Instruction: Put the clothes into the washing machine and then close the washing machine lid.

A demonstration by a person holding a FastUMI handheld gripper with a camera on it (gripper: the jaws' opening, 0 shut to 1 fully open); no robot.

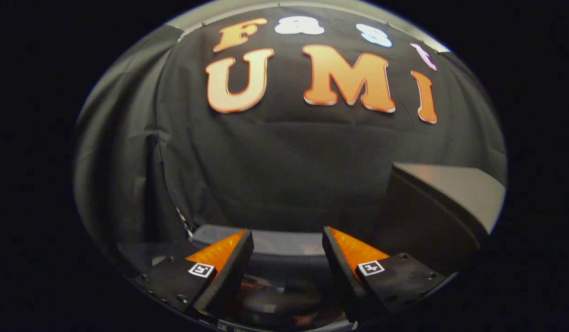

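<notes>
My gripper (287,232) is open, with nothing between its fingers. It hovers over the washing machine, whose grey back rim (284,243) runs across just beyond the fingertips. Below and between the fingers lies the dark round drum opening (280,299); what is inside is too dim to make out. The machine's lid (443,203) stands raised to the right of the right finger, its pale grey face turned upward and its dark underside facing the opening.
The booth's black cloth wall (284,161) hangs close behind the machine and wraps round on the left side (118,175). The raised lid blocks the right side.
</notes>
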